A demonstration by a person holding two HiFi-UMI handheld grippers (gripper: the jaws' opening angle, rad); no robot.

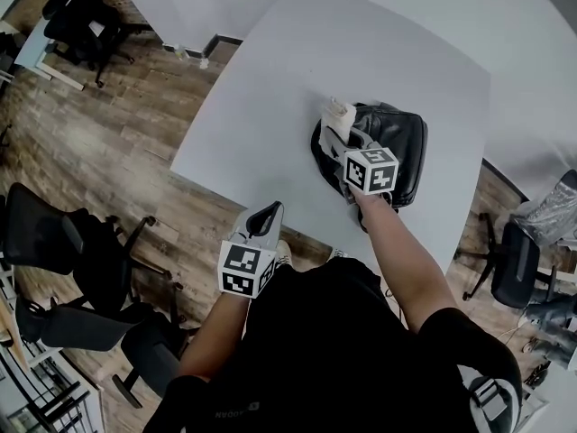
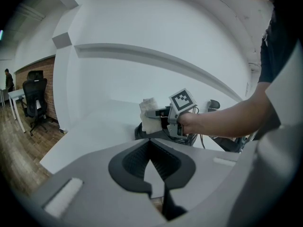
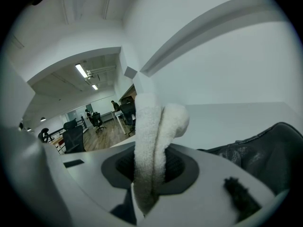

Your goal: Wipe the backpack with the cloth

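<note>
Two grippers are in play, but only the right gripper (image 1: 341, 129) matters here. Its jaws are clamped on a folded white terry cloth (image 3: 151, 141), which stands up between the pads in a thick fuzzy loop. The left gripper (image 2: 150, 143) has its jaws closed with nothing between them, and I hold it back near my body, off the edge of the pale grey table (image 1: 270, 88).

The black leather-look backpack (image 1: 397, 147) lies flat on that table, toward its near right side. The cloth sits at the bag's far-left edge, touching or just above it; I can't tell which. From the right gripper view almost all of the bag spreads out to the lower right of the jaws. I judge the next stroke should sweep right and back toward me, across the bag's width.

The bag's surface is smooth, slightly glossy and softly creased, so the towel should slide easily. The bag may shift, since nothing is pinning it.
</note>
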